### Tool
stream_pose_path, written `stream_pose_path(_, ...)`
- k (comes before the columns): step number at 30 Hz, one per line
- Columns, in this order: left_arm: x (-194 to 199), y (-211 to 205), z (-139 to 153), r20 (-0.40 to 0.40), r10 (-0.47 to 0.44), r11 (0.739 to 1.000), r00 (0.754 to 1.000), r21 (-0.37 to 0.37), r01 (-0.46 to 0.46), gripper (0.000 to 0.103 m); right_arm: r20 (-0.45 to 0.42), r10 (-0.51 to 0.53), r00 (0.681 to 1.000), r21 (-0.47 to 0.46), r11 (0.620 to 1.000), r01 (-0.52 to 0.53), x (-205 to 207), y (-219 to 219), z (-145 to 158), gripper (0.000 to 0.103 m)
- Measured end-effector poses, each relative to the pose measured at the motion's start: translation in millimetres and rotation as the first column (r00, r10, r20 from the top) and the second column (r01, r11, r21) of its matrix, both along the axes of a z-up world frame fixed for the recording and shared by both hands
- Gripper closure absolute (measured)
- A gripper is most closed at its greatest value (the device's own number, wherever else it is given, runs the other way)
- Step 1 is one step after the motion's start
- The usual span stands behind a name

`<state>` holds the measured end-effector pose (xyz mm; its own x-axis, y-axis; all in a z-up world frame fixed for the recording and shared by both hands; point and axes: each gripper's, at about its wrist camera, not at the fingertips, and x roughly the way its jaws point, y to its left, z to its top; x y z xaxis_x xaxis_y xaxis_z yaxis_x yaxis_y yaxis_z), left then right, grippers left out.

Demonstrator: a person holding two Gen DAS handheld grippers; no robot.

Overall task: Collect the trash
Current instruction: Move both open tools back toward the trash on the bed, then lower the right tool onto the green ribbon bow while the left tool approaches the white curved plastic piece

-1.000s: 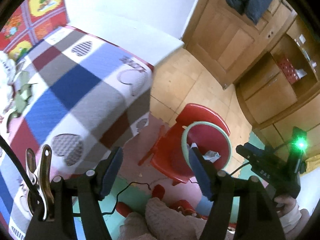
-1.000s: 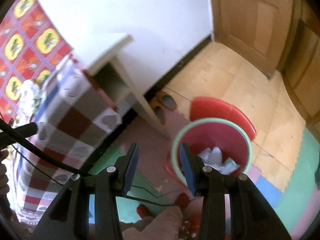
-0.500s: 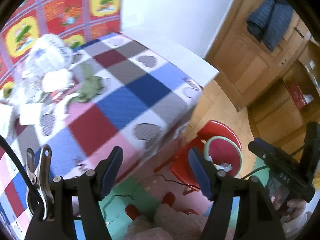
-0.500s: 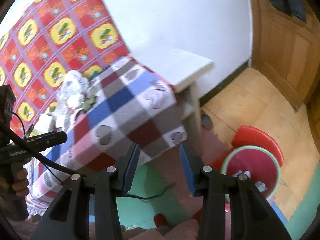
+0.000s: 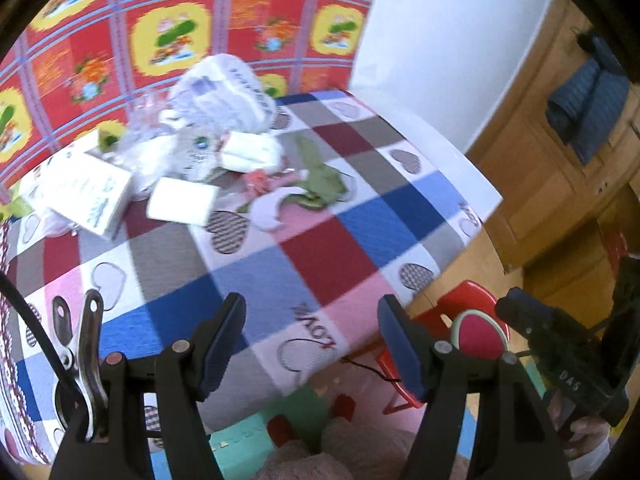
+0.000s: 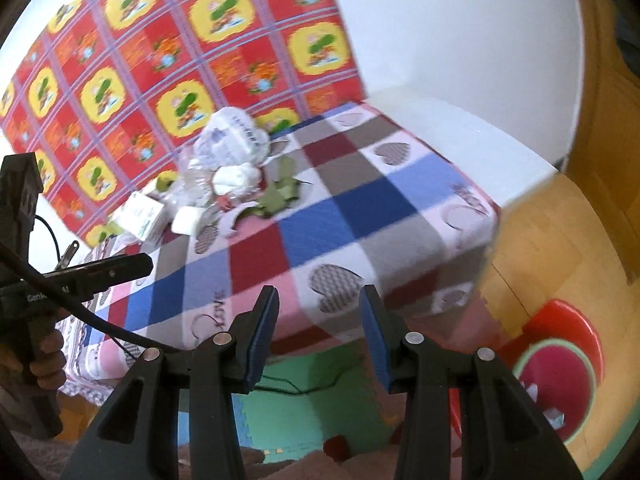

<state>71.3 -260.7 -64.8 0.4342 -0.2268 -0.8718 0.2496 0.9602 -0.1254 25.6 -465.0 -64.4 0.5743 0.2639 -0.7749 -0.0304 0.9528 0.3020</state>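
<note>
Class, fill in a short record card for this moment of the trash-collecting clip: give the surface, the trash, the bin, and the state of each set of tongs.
surface: table with checked heart cloth
trash: pile of white bags, boxes and green scraps at the table's far side
bin: red, green-rimmed, on the floor beside the table, white scraps inside
left tongs: open, empty
right tongs: open, empty
</note>
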Motion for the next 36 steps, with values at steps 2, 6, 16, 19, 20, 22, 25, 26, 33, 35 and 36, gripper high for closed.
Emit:
stream_pose_path(2,2.2,10.3,0.3,0.001,0.030,1.000,1.000,-0.003,-0.030,0.031,0.005,0.035,0.999,-0.001,0.999,-0.035,12.6,7.8,0.4,0.060)
stream_pose_path(6,9.4,26.3,-3.7,-0.013,0.086,0.996,0.996,0.001,-0.086,0.031,0.008,0.102,0.995,-0.008,0.995,-0.102,40.6,19.4,-3.4,0.060)
stream_pose_path(16,45.6,40.4,-19.4,-0.054,0.251,0.968,0.967,-0.001,-0.251,0.031,-0.029,0.318,0.948,-0.007,0.948,-0.318,128.9,35.7,-29.7,0.060)
stream_pose_path(19,57.9,35.9,-25.4,-0.069,0.289,0.957,0.955,0.001,-0.289,0.031,-0.035,0.371,0.928,-0.013,0.928,-0.372,151.1,37.3,-37.1,0.057)
stream_pose_path(20,63.5,33.4,-28.6,-0.080,0.306,0.952,0.949,0.005,-0.306,0.031,-0.038,0.389,0.921,-0.011,0.921,-0.389,158.2,37.5,-40.0,0.056)
stream_pose_path(22,70.7,30.7,-32.7,-0.093,0.330,0.944,0.940,0.013,-0.330,0.031,-0.047,0.423,0.905,-0.002,0.906,-0.424,170.3,38.3,-45.8,0.055)
stream_pose_path(25,80.1,26.3,-38.8,-0.106,0.371,0.928,0.923,0.023,-0.371,0.031,-0.068,0.476,0.877,0.011,0.879,-0.476,186.8,42.2,-56.5,0.053)
stream_pose_path(26,83.0,24.5,-40.8,-0.109,0.385,0.923,0.917,0.027,-0.384,0.031,-0.071,0.489,0.869,0.011,0.872,-0.490,190.3,44.0,-59.0,0.052)
stream_pose_path(33,96.4,15.3,-52.8,-0.137,0.451,0.892,0.882,0.062,-0.447,0.031,-0.090,0.594,0.800,-0.011,0.802,-0.597,210.8,63.3,-77.8,0.051)
stream_pose_path(35,98.7,14.6,-55.5,-0.144,0.465,0.885,0.874,0.070,-0.460,0.031,-0.093,0.612,0.785,-0.034,0.786,-0.617,213.8,70.2,-82.9,0.051)
stream_pose_path(36,99.7,14.3,-56.9,-0.147,0.471,0.882,0.870,0.073,-0.466,0.031,-0.097,0.619,0.779,-0.047,0.779,-0.625,214.6,72.7,-85.1,0.051)
